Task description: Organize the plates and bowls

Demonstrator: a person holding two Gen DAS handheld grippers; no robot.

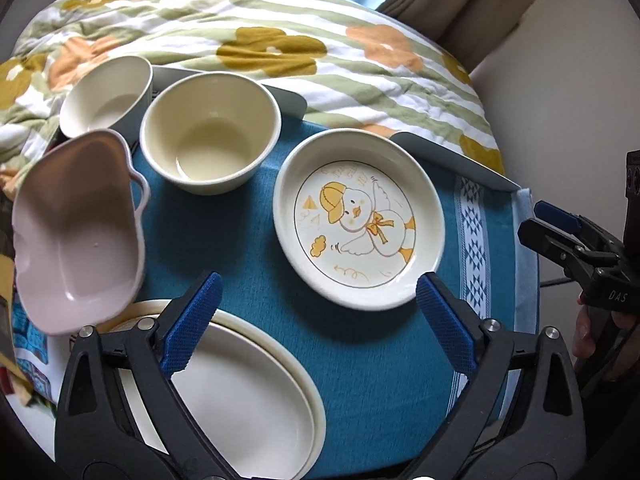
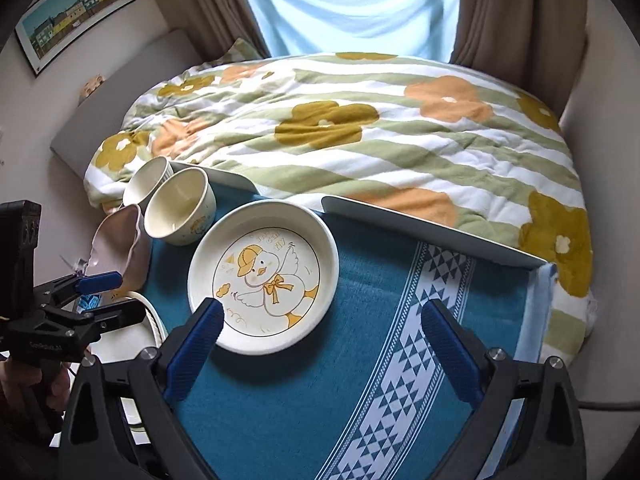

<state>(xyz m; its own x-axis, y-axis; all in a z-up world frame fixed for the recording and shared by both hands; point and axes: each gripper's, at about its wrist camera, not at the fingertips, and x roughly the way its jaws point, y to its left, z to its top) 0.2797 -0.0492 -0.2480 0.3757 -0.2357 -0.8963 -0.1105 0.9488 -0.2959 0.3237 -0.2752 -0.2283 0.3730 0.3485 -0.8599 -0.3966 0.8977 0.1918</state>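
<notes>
A duck-print plate (image 1: pixel 359 218) lies on the blue cloth (image 1: pixel 380 360); it also shows in the right wrist view (image 2: pixel 264 276). Behind it stand a cream bowl (image 1: pixel 210 136) and a cream cup (image 1: pixel 106 96). A pink bowl (image 1: pixel 80 232) leans tilted at the left, over stacked cream plates (image 1: pixel 240 400). My left gripper (image 1: pixel 320 328) is open and empty above the cloth, its left finger over the stacked plates. My right gripper (image 2: pixel 324 352) is open and empty, its left fingertip (image 2: pixel 200 328) by the duck plate's near rim.
A flowered quilt (image 2: pixel 360 128) covers the bed behind the cloth. A grey tray edge (image 2: pixel 432 228) runs along the cloth's far side. A patterned white band (image 2: pixel 404 360) crosses the cloth at the right. Curtains and a window are beyond.
</notes>
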